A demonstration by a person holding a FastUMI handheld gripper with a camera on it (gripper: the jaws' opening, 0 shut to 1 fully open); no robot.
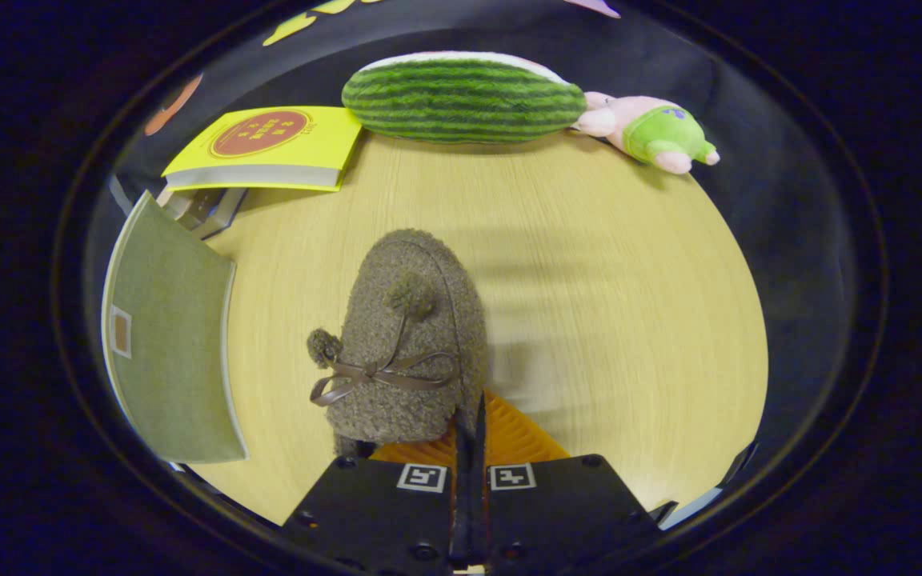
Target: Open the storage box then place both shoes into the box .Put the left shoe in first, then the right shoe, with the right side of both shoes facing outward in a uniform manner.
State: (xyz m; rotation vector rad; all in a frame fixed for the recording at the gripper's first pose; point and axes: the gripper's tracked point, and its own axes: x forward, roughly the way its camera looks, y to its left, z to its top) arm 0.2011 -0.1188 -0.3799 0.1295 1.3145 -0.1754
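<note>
Gripping the near rim of a fuzzy brown shoe [413, 344], the gripper [469, 436] has its two fingers drawn almost fully together, so that only a thin slit shows between them; they appear to pinch the shoe's heel edge, though the contact itself is partly hidden. The shoe points away, toe toward the far side, with a ribbon bow and two pompoms on its upper. To its left stands the grey-green storage box [173, 352], its fabric panel tilted; whether this is the raised lid cannot be told. On the wooden table [629, 320], far from the fingers, lie a yellow book [269, 148], a watermelon plush [461, 98] and a pink plush toy [649, 132]. Risks: the narrow pinch on soft pile may slip, letting the shoe swing or drop; a twisted shoe would enter the box facing the wrong way.
</note>
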